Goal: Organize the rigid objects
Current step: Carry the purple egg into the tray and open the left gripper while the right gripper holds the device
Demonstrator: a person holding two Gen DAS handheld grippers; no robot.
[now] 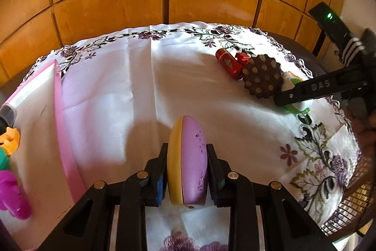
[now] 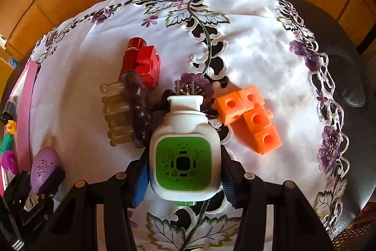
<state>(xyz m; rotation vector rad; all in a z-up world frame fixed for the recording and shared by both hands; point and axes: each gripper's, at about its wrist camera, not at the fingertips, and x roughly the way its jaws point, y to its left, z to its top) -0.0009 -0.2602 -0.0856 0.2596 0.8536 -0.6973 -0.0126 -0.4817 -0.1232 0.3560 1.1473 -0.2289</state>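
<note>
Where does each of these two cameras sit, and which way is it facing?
Left wrist: on the left gripper, looking along its fingers over the tablecloth toward wooden panels; it clamps a purple-and-yellow case.
Right wrist: on the right gripper, looking down across the table; it grips a white-and-green plug-in device.
Shared: the case, the brown bristle brush, and each other's gripper.

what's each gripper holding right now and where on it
Left gripper clamps the purple-and-yellow oval case across its flat faces. Right gripper grips the white-and-green plug-in device by its sides.
</note>
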